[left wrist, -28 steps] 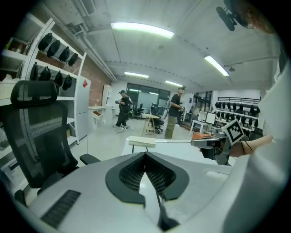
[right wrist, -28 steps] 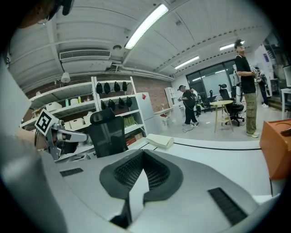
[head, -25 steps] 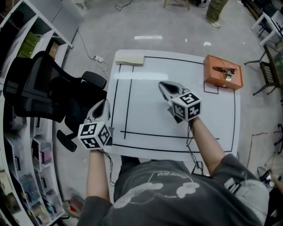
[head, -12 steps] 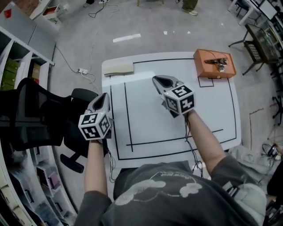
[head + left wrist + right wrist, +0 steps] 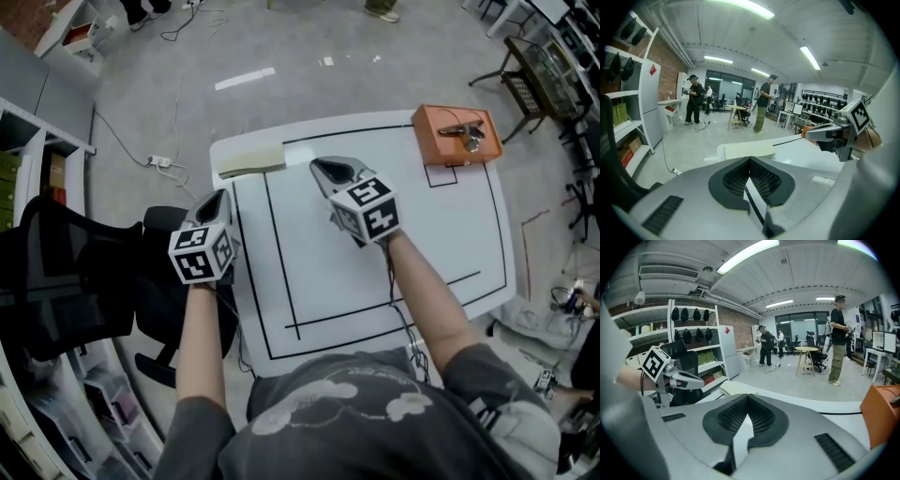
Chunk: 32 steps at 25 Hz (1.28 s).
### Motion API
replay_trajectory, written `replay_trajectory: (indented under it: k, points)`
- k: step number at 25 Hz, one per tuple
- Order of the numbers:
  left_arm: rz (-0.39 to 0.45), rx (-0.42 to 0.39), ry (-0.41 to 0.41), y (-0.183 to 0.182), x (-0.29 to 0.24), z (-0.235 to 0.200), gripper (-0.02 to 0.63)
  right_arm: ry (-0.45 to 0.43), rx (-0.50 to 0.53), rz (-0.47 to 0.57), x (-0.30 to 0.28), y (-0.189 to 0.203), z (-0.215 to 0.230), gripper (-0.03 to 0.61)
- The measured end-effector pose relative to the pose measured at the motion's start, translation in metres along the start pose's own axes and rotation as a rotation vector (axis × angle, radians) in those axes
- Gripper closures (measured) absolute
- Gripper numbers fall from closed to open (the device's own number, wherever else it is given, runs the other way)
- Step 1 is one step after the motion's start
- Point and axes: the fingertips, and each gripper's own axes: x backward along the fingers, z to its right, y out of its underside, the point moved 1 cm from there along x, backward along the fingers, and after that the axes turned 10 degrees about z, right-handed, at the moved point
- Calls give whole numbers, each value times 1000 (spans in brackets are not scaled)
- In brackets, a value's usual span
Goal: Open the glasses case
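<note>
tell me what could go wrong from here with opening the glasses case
1. The glasses case lies at the table's far left corner, near the edge; a one-sided push might slide it off.
2. Both the left gripper and right gripper are shut and empty; arriving like that, they would likely nudge the case instead of gripping it.

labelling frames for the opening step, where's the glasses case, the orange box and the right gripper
glasses case (image 5: pixel 251 157), head view, middle of its cream top
orange box (image 5: pixel 433 131), head view, bare left part of its top
right gripper (image 5: pixel 319 167), head view, at its closed fingertips
</note>
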Motion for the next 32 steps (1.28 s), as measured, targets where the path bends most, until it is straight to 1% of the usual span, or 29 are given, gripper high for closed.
replay_trajectory:
  k: [3, 6, 11, 19, 21, 24, 25, 27, 29, 30, 32]
  points:
    - [-37, -7, -11, 9, -18, -9, 612, 6, 8, -4, -11, -3, 4, 578]
    - [-71, 4, -34, 15, -35, -17, 612, 14, 27, -1, -23, -5, 9, 578]
    - [-132, -12, -67, 25, -56, -28, 612, 0, 73, -63, -37, 6, 9, 577]
    - [-200, 11, -102, 34, -73, -34, 612, -11, 85, -94, -55, 12, 10, 578]
    - [-215, 12, -105, 35, -74, -35, 612, -13, 101, -103, -60, 14, 9, 577]
    - [-220, 21, -107, 36, -74, -36, 612, -33, 151, -111, -69, 17, 5, 573]
    - [-221, 28, -108, 36, -74, -36, 612, -51, 171, -118, -73, 19, 3, 551]
    - [-228, 34, -111, 36, -74, -36, 612, -99, 210, -142, -81, 24, -3, 461]
    - [-236, 31, -114, 36, -75, -36, 612, -141, 260, -155, -89, 28, -7, 406]
    - [-240, 29, -115, 36, -75, -36, 612, -156, 293, -156, -93, 30, -9, 364]
    - [-244, 27, -115, 36, -75, -36, 612, -168, 370, -155, -99, 32, -10, 301]
